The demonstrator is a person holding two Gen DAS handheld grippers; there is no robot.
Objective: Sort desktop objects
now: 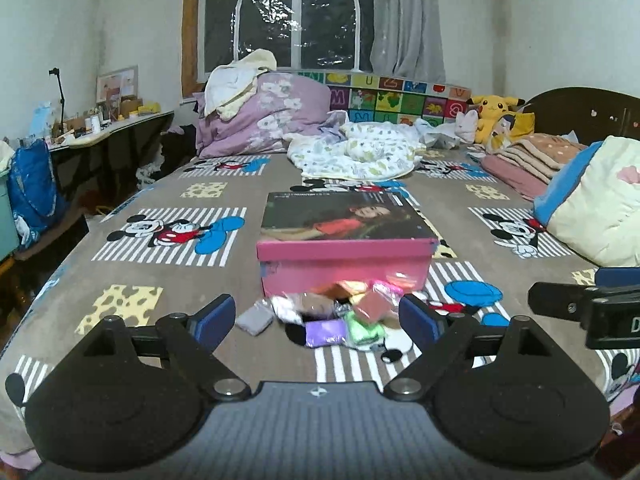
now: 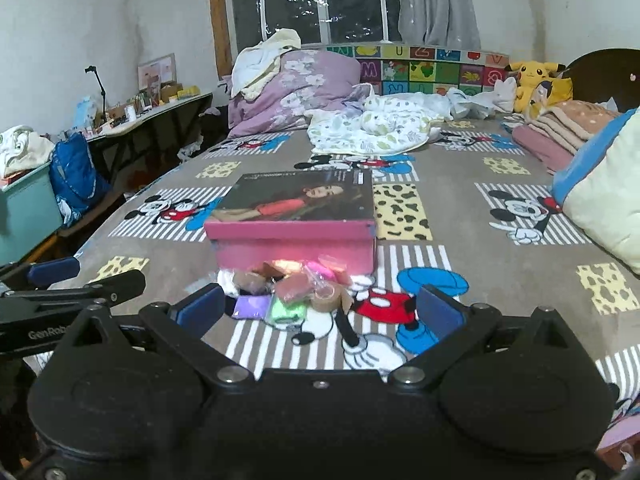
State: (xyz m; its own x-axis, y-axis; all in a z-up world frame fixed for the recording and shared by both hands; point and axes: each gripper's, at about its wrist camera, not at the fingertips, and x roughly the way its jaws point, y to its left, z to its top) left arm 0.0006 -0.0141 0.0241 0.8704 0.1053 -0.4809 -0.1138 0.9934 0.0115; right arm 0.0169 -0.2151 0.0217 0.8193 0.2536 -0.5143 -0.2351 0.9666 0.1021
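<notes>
Left gripper [image 1: 316, 318]: jaws spread wide, nothing held, aimed at lower centre of frame. Right gripper [image 2: 320, 308]: likewise wide and empty, alongside. Small wrapped clay packets [image 1: 340, 316] heaped at frame centre on the bedspread [image 1: 160, 280], touching the front wall of the pink box [image 1: 344, 268]; purple packet [image 2: 251, 306] and green packet [image 2: 287, 310] nearest. Box lid closed. Wide stance probably chosen to straddle one packet from the loose pile. Sorting judged not yet begun.

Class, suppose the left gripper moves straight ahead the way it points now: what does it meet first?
Probably the purple clay packet, at the near edge of the pile between the open left gripper fingers; the pink box lies behind. Depth is uncertain.
</notes>
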